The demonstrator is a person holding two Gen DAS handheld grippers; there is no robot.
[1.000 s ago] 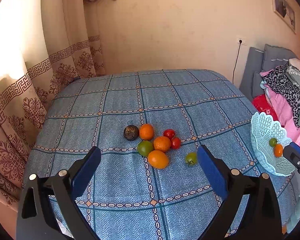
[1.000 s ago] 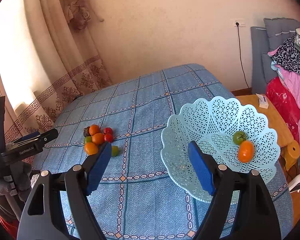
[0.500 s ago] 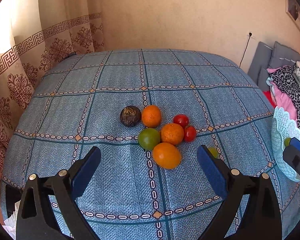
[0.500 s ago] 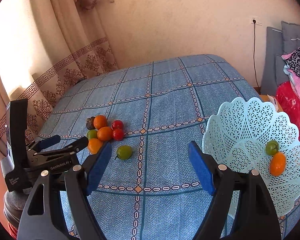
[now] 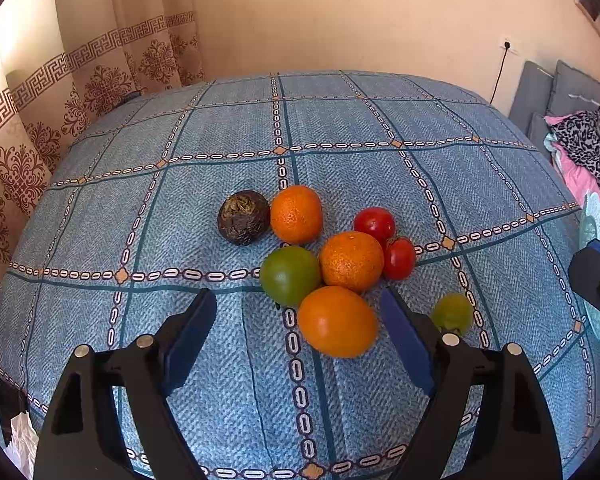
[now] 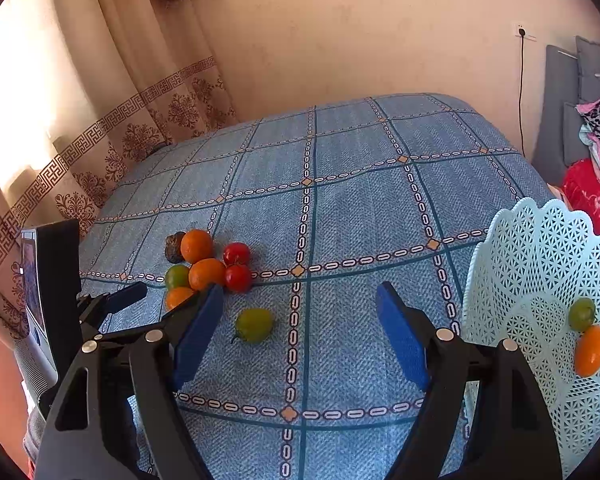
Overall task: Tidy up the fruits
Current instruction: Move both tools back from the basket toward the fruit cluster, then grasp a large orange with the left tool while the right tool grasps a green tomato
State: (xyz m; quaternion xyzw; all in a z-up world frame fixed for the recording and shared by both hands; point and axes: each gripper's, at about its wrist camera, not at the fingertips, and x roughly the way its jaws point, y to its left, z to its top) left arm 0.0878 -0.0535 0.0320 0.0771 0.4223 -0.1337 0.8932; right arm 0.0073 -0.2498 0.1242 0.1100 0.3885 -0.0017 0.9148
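A cluster of fruit lies on the blue checked tablecloth (image 5: 340, 120): three oranges, the nearest orange (image 5: 337, 321), a green fruit (image 5: 290, 276), two red tomatoes (image 5: 374, 222) and a dark wrinkled fruit (image 5: 243, 217). A lone green tomato (image 5: 453, 313) (image 6: 254, 324) lies to the right. My left gripper (image 5: 296, 320) is open, its jaws either side of the nearest orange. My right gripper (image 6: 300, 312) is open and empty, near the lone green tomato. A light blue lattice basket (image 6: 536, 264) at right holds a green fruit (image 6: 581, 314) and an orange one (image 6: 590, 350).
Patterned curtains (image 5: 80, 92) hang along the table's left and far side. Grey cushions and piled clothes (image 5: 580, 144) lie to the right. The left gripper's body (image 6: 56, 292) shows at the left of the right wrist view.
My left gripper has moved forward and down toward the fruit cluster, which looms larger. My right gripper has swung left from the basket toward the lone green tomato.
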